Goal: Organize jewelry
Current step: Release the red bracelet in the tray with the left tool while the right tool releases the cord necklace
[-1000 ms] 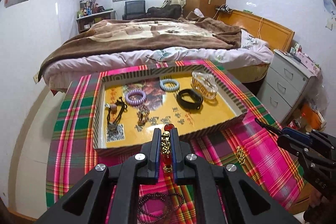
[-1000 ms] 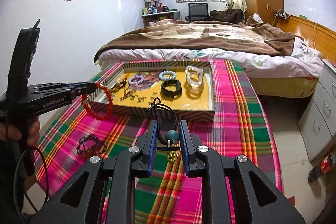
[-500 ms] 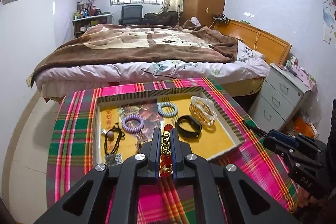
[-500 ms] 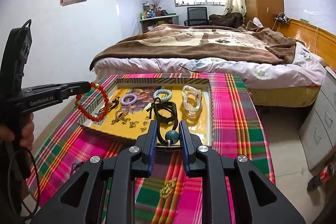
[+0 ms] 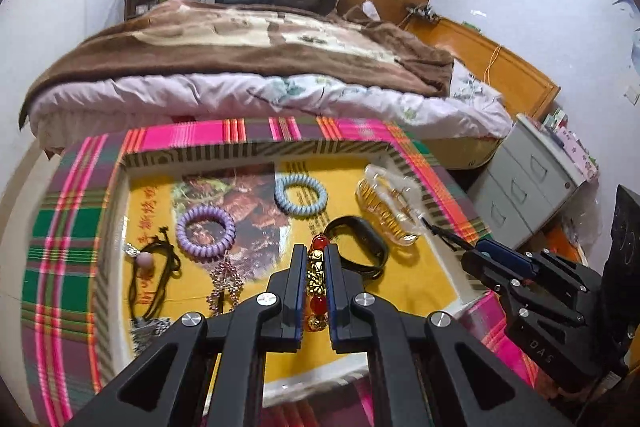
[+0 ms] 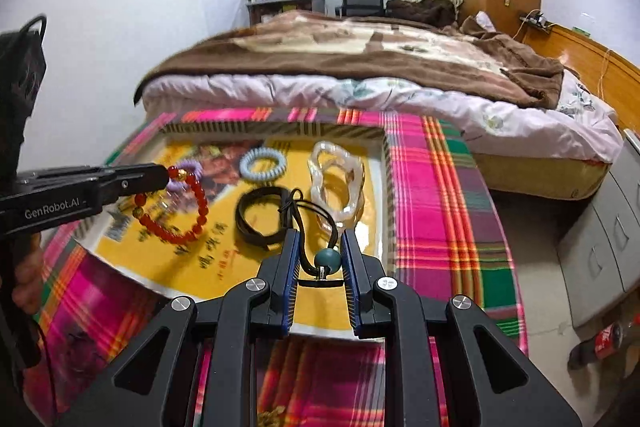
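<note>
My left gripper (image 5: 316,255) is shut on a red and gold bead bracelet (image 5: 317,277) and holds it above the yellow tray (image 5: 416,283); from the right wrist view the bracelet (image 6: 176,211) hangs from that gripper (image 6: 162,173) over the tray's left part. My right gripper (image 6: 319,239) is shut on a black cord necklace with a teal bead (image 6: 327,259), above the tray's (image 6: 256,267) near edge. In the tray lie a purple coil band (image 5: 205,229), a blue coil band (image 5: 301,195), a black band (image 5: 360,247), a clear bangle (image 5: 390,209) and a dark cord pendant (image 5: 150,267).
The tray sits on a plaid cloth (image 5: 60,239) over a table. A bed (image 5: 248,59) stands just beyond the table. Grey drawers (image 5: 532,183) stand at the right. A small gold piece (image 6: 272,417) lies on the cloth near me.
Both grippers have moved forward with their jewelry and are now over the tray. The tray looks larger and closer in both views.
</note>
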